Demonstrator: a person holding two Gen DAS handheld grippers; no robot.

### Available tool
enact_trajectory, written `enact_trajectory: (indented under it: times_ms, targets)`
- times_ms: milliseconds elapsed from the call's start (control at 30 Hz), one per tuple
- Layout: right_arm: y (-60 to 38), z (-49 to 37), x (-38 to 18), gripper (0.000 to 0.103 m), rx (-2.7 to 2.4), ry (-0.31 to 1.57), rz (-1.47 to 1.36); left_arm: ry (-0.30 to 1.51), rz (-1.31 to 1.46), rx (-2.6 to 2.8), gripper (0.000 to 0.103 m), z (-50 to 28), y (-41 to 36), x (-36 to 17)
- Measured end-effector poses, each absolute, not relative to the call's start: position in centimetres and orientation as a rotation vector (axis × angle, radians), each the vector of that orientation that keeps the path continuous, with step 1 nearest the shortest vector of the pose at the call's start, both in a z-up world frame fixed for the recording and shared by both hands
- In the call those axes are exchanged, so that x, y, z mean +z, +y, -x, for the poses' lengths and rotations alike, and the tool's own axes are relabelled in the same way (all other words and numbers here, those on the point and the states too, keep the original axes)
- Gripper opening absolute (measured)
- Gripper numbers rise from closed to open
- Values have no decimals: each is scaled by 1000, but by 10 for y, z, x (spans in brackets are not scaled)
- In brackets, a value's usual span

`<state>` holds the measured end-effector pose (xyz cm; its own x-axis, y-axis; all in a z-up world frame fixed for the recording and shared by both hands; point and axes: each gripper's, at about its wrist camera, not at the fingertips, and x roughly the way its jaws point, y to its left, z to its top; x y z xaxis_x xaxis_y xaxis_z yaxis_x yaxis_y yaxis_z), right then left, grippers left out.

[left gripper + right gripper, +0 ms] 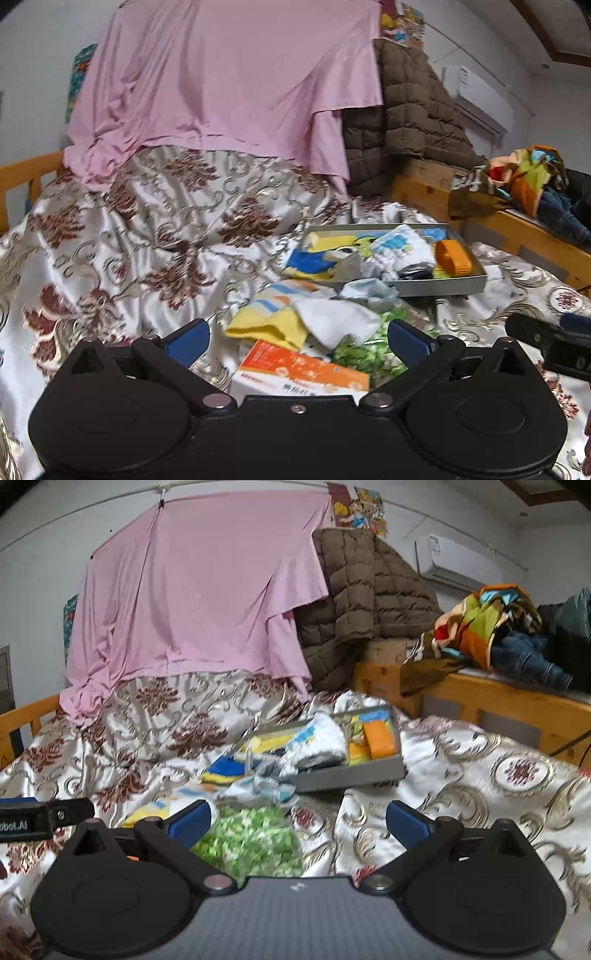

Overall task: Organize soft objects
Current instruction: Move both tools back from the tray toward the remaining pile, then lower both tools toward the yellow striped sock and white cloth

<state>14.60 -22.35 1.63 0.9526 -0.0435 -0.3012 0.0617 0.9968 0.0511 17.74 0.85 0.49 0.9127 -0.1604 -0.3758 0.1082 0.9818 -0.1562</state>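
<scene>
A loose heap of soft things is seen on the bed (pixel 110 229), just in front of a shallow grey tray (pixel 443 286) that is already partly filled with folded cloths and an orange block (pixel 452 256). In the heap, a yellow-cuffed sock (pixel 266 325) lies against a white sock (pixel 332 317), with a green-and-white patterned bag (pixel 247 834) beside them and an orange-and-white carton (pixel 295 373) nearest the camera.

The left tongs (pixel 295 338) are spread wide and empty, hovering over the socks. The right tongs (pixel 297 821) are likewise released and hold nothing, with the green bag lying under their left finger.

The socks are judged to be very light and limp; they would drape and fold under their own weight and might drag a neighbour along. A pinch across the thick ribbed cuff of the yellow sock is judged the surest hold. The satin bedspread looks slippery, so a sock could slide ahead of a closing finger. The green bag appears to be crinkly film, though motion blur makes this uncertain; a gathered edge would be the better place to take it.
</scene>
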Motion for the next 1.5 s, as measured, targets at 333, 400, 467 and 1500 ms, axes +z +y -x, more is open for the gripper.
enact_trajectory:
  times_ms: [333, 400, 467, 1500]
  targets:
    - [-212, -150, -11, 103, -7, 377, -37, 448, 157, -92, 102, -177, 8, -25]
    - [-209, -151, -13, 103, -4, 385, -29, 453, 147, -76, 102, -177, 9, -28]
    - [-206, -153, -16, 103, 13, 389, -23, 463, 140, -52, 102, -179, 9, -30]
    - [-185, -160, -32, 103, 138, 335, 16, 524, 310, 123, 102, -206, 40, -46]
